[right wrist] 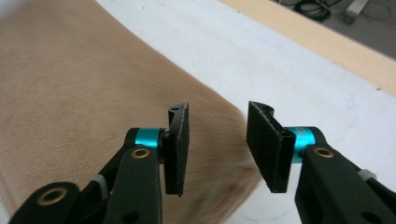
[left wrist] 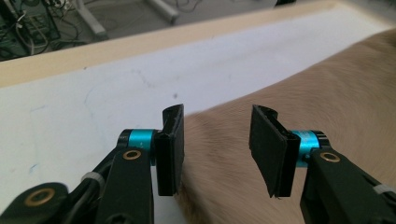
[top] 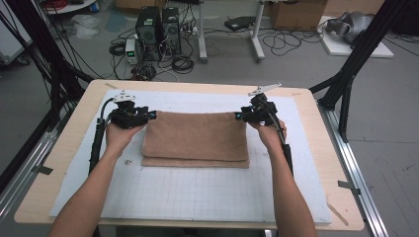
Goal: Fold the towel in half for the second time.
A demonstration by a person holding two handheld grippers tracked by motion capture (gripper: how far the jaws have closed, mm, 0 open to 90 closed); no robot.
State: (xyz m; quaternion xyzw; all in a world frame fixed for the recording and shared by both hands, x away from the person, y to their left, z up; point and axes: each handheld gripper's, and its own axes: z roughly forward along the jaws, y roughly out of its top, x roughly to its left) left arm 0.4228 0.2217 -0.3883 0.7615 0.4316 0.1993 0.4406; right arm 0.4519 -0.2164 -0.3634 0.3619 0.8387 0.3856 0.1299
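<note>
**Listener:** What is nearest to you?

**Operator:** My two forearms come in from the near edge of the table [top: 59, 163]. On it lies a white mat [top: 197, 192] with a faint grid. A tan towel [top: 197, 136], folded into a flat rectangle, lies on the mat's middle, toward its far half.

**Listener:** Where are the tools, taking the towel as the mark?

**Operator:** I hold the left gripper [top: 150, 115] at the towel's far left corner and the right gripper [top: 238, 116] at its far right corner. Each points inward along the far edge.

**Listener:** Are they pinching it?

**Operator:** No. In the left gripper view, the left gripper [left wrist: 216, 149] has its jaws spread, with a clear gap, and the towel [left wrist: 327, 98] lies below, untouched by the pads. In the right gripper view, the right gripper [right wrist: 217, 147] is the same: spread, nothing between, above the towel [right wrist: 70, 93] corner.

**Listener:** And beyond the towel?

**Operator:** Bare mat, the table's wooden far edge, then floor with two computer towers [top: 158, 32] and tangled cables [top: 183, 61].
</note>
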